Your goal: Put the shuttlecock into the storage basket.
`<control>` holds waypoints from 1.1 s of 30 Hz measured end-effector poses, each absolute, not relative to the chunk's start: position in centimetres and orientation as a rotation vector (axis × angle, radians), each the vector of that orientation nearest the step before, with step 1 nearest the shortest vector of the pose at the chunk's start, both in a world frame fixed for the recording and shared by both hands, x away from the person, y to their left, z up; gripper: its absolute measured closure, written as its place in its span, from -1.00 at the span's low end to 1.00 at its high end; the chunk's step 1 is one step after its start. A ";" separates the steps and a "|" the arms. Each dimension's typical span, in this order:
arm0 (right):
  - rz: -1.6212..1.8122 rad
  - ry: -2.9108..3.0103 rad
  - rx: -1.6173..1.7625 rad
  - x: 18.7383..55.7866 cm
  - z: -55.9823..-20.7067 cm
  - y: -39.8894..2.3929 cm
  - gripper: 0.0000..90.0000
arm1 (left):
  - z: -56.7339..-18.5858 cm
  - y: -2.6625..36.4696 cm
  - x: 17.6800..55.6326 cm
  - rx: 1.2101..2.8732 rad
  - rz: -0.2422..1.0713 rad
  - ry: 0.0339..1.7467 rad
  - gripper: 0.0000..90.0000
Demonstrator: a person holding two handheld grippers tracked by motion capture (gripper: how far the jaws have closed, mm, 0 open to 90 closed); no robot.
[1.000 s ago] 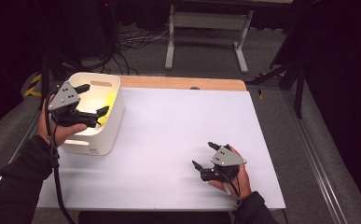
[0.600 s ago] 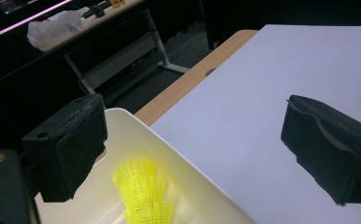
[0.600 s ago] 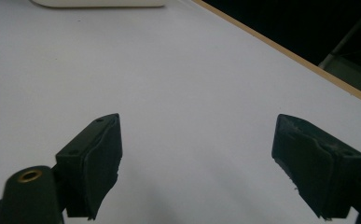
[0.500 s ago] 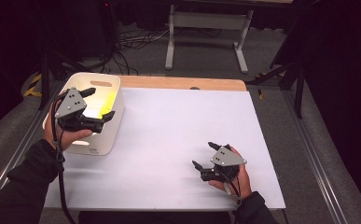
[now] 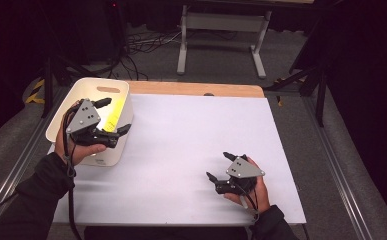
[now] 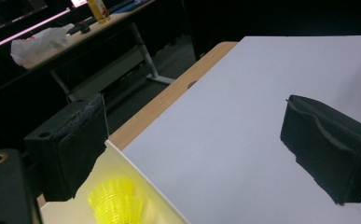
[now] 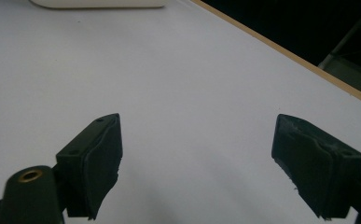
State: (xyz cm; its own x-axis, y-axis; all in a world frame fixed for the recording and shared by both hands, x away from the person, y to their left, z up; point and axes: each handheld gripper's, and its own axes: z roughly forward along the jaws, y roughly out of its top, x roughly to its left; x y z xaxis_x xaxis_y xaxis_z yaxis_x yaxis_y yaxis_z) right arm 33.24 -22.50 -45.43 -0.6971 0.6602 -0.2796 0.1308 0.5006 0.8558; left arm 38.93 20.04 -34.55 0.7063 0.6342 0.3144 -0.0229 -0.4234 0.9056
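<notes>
At left of the high view, white bin [image 5: 61, 127] on the table's white mat [image 5: 191, 150]; left gripper [image 5: 115, 116] hangs over its right rim, jaws wide, nothing held, likely placed to reach the yellow shuttlecock [image 5: 113, 115] inside; right gripper [image 5: 215, 167] rests lower centre-right on the mat, apparently idle. Left gripper view: shuttlecock [image 6: 115, 200] at bottom left, below the open jaws, untouched. Right gripper view: jaws spread wide over bare mat [image 7: 178, 84], empty; bin [image 7: 99, 3] at top edge
</notes>
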 end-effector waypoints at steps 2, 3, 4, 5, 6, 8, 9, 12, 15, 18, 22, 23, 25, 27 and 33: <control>1.157 2.149 0.646 33.2 -45.4 -22.5 -0.62 | -34.5 19.9 38.8 1.879 0.788 0.465 -0.82; 1.158 2.149 0.646 33.2 -45.4 -22.5 -0.62 | -34.5 19.9 38.7 1.878 0.787 0.463 -0.82; 1.158 2.149 0.646 33.2 -45.4 -22.5 -0.62 | -34.5 19.8 38.7 1.873 0.788 0.460 -0.82; 1.158 2.148 0.646 33.2 -45.4 -22.5 -0.62 | -34.5 19.8 38.6 1.874 0.787 0.458 -0.82; 1.159 2.148 0.645 33.2 -45.4 -22.5 -0.62 | -34.5 19.8 38.5 1.869 0.785 0.457 -0.82; 1.161 2.149 0.639 33.2 -45.4 -22.5 -0.62 | -34.5 19.7 38.3 1.864 0.785 0.449 -0.81; 1.165 2.150 0.636 33.1 -45.4 -22.5 -0.62 | -34.6 19.6 38.2 1.861 0.782 0.445 -0.81; 1.165 2.151 0.630 33.1 -45.4 -22.4 -0.62 | -34.5 19.6 38.0 1.859 0.804 0.428 -0.80; 1.164 2.151 0.626 33.0 -45.3 -22.4 -0.62 | -34.5 19.6 37.7 1.844 0.783 0.428 -0.80; 1.169 2.151 0.624 33.0 -45.3 -22.4 -0.62 | -34.6 19.6 37.3 1.840 0.786 0.412 -0.80; 1.168 2.156 0.622 33.0 -45.4 -22.3 -0.63 | -34.8 19.5 37.0 1.846 0.777 0.401 -0.80; 1.168 2.156 0.619 33.0 -45.4 -22.3 -0.63 | -34.8 19.4 36.9 1.850 0.777 0.397 -0.80; 1.171 2.155 0.620 33.0 -45.3 -22.3 -0.63 | -34.9 19.3 36.7 1.843 0.778 0.394 -0.80; 1.171 2.155 0.620 33.0 -45.3 -22.3 -0.63 | -35.0 19.3 36.6 1.842 0.774 0.387 -0.80; 1.167 2.154 0.613 32.9 -45.3 -22.2 -0.63 | -35.4 19.0 36.2 1.851 0.772 0.369 -0.79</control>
State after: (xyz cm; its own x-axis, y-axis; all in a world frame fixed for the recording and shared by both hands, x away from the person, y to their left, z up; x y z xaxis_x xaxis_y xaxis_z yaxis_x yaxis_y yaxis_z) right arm 32.91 -22.19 -45.30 -0.7091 0.6430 -0.2894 0.1085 0.5050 0.8562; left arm 36.24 19.03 -35.40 0.7444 0.5762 0.3374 -0.0992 -0.4042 0.9093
